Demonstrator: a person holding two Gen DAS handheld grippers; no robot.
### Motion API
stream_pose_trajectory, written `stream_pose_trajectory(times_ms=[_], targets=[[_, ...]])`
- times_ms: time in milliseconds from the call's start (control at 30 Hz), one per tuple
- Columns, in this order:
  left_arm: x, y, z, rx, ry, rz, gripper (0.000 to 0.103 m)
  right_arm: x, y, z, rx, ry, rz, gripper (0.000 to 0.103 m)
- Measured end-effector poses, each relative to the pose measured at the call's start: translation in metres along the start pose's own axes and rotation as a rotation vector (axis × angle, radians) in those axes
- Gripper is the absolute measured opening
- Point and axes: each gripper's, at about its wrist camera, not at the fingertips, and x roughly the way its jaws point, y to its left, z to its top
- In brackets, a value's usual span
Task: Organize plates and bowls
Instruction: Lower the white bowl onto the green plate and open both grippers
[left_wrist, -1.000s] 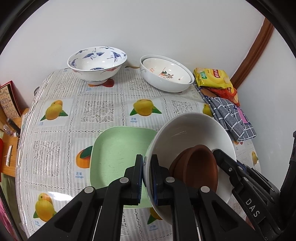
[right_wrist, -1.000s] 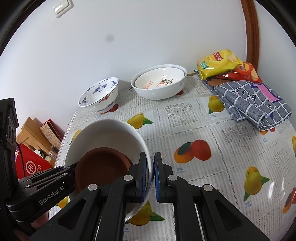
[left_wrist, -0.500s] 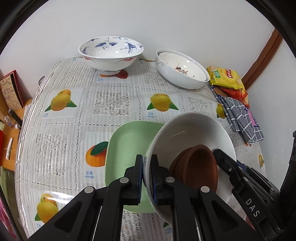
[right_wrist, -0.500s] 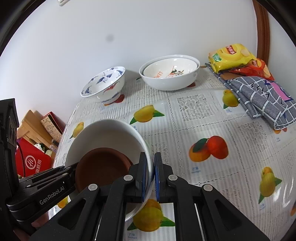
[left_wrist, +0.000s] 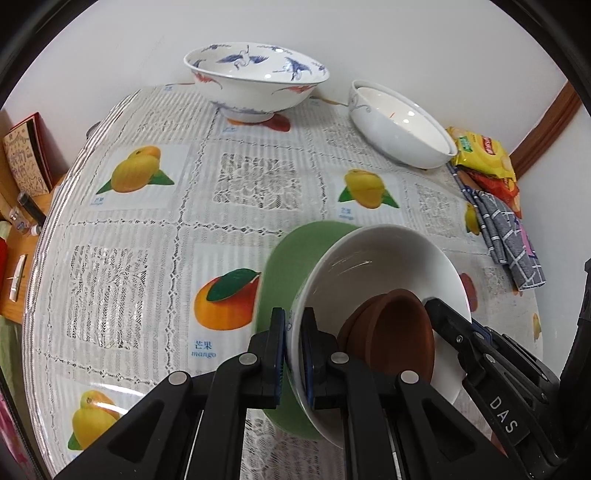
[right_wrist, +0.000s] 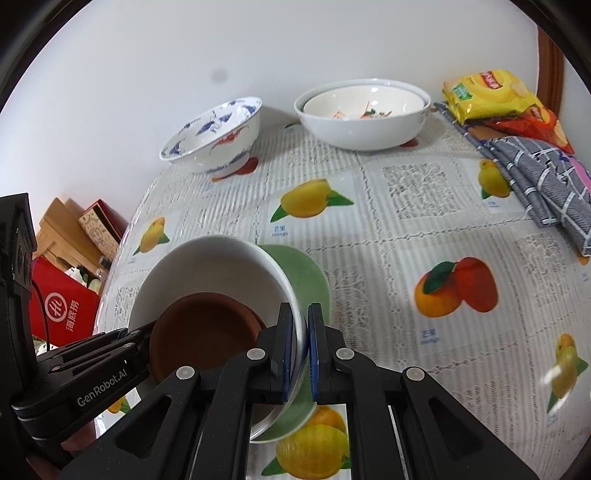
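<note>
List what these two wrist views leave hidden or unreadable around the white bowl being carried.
- Green plate: near part hidden by the white bowl and gripper fingers, both views.
- Whether the bowl touches the plate: contact hidden under the bowl.
- Brown dish: how many are stacked is unclear; edges overlap.
- Left gripper, right gripper: hands cut off by the frame edge.

- The green plate (left_wrist: 280, 266) lies mostly under the white bowl (left_wrist: 373, 258); only its left part and a strip of its near rim show.
- Whether that bowl rests on the plate or hangs just above it, I cannot tell.
- The brown dishes (left_wrist: 391, 332) nest so closely that their count is unclear.
- The smaller bowl inside the far white bowl (right_wrist: 364, 107) shows only its inner wall, its red pattern unreadable.
- The chip bags (right_wrist: 495, 99) are partly hidden beneath the checked cloth (right_wrist: 546, 181).
- The red box (right_wrist: 62, 314) is cut off behind the left gripper (right_wrist: 147, 343).
</note>
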Motion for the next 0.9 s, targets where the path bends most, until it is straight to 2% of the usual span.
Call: stream_pose_trajectory(times_ms=[133,467,667,833,900], targets=[[0.001,-0.0044,0.0038,0.02,-0.016,0.019,0.009,0.0041,0.0007,0.0031,-0.006,-0.004,-0.004,0.008],[0.0053,0.0,0.0094,-0.003,-0.002,-0.021,0.01,0.0066,-0.0024,0.0073,-0.013,-0.001,0.006,0.008],[0.0061,-0.0021,0.0106,0.016,0.005,-0.011,0.011,0.0068,-0.0034,0.0074,-0.019,0.0,0.001,0.009],[0.0014,-0.0013,0.0105,0.018,0.002,-0.009,0.015,0.0034,-0.0051,0.0086,-0.024,-0.001,0.019,0.011],[-0.0029,-0.0026,0.0106,0.032,-0.005,-0.01,0.022,-0.0016,-0.0057,0.0093,-0.025,-0.012,0.024,0.012]])
